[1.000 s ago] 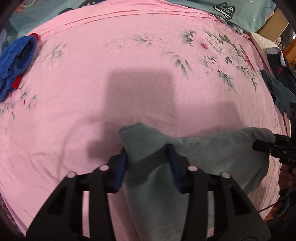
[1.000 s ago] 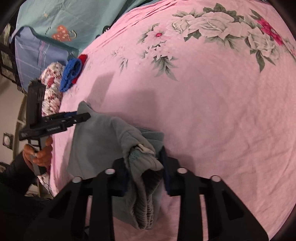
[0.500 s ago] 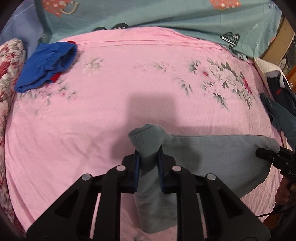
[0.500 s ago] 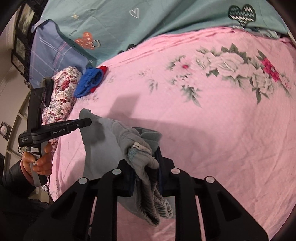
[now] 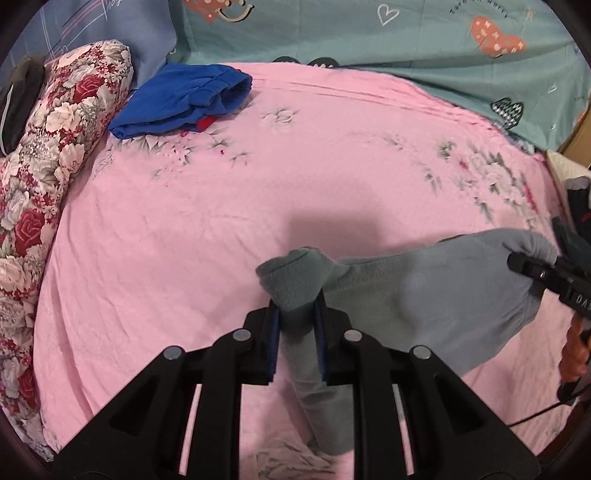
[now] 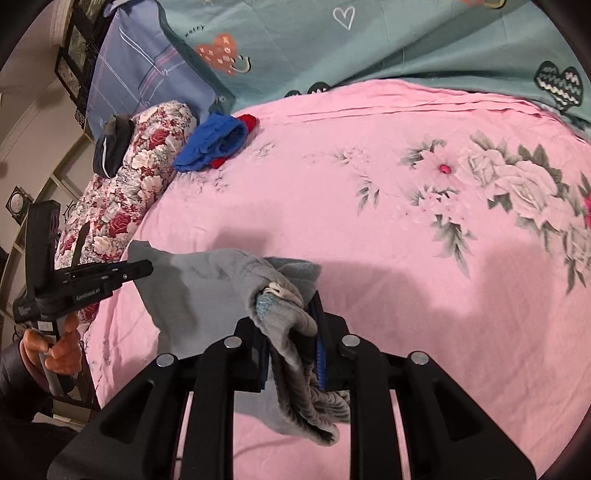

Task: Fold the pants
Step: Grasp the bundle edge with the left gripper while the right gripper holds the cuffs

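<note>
Grey fleece pants [image 5: 424, 291] hang stretched betw. the two grippers, above a pink bedsheet [image 5: 221, 206] w/ a faint floral print and fine creases. Left gripper [image 5: 297, 325]: black frame, blue pads, clamped tight on a bunched corner of the soft, fuzzy fabric, which pokes up past the fingertips in a rounded lump; a narrow strip of cloth trails down betw. the frame arms. Right gripper [image 6: 291, 332] is likewise pinched on the pants [image 6: 207, 295], at the ribbed, gathered waistband end, w/ a white drawcord loop and a bit of pale blue lining showing; the elastic part droops in wrinkled folds below the pads. In the right wrist view the left gripper [image 6: 142, 267] bites the far corner, so the fabric spans as a fairly flat sheet. Far side of bed: crumpled blue garment [image 5: 181, 99] w/ a red bit under it, just beside a rolled red-rose floral quilt [image 5: 48, 166]. Teal heart-print cover [image 5: 369, 33] lies along the far edge.
</note>
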Motion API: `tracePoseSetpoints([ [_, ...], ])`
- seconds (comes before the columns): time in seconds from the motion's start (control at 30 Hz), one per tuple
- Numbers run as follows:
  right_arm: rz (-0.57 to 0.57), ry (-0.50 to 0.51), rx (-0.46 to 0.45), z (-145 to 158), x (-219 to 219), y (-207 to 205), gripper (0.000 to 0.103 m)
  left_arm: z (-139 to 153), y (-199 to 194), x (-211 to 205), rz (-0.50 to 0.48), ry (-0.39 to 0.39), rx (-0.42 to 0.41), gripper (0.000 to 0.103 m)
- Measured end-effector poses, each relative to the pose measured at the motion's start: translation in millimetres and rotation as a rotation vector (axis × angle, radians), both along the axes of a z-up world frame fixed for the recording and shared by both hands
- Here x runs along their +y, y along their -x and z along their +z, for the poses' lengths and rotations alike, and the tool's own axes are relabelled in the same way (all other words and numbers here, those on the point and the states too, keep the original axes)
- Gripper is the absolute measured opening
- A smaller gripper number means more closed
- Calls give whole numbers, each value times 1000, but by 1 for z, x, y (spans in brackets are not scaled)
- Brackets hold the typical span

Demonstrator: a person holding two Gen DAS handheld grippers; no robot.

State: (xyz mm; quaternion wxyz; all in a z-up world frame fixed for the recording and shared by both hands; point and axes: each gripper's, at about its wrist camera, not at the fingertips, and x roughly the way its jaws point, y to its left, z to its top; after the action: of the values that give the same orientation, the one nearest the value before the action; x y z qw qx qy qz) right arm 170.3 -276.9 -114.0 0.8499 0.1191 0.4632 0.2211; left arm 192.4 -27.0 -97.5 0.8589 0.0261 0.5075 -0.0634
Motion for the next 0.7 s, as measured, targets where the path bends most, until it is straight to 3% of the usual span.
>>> tracePoseSetpoints([
  [0.13,28,9,46,-13,-1,-18,19,-16,-10,9,66,-7,42,25],
  [0.2,36,14,60,-19,-3,-24,19,-20,-5,17,106,-6,62,47],
  [0.27,45,9,74,-24,-5,-29,19,-26,8,26,125,28,100,51],
  [0.43,79,11,97,-35,-6,-41,20,-53,47,21,81,152,255,51],
  [0.53,98,4,115,-41,-8,-47,20,-71,57,7,60,175,308,47],
  [0.63,106,-3,126,-45,-10,-52,20,-68,54,1,71,198,298,36],
  [0.67,108,-6,125,-46,-10,-52,20,-67,53,1,74,216,298,24],
  [0.7,109,-9,124,-46,-11,-51,20,-66,51,1,75,230,302,18],
])
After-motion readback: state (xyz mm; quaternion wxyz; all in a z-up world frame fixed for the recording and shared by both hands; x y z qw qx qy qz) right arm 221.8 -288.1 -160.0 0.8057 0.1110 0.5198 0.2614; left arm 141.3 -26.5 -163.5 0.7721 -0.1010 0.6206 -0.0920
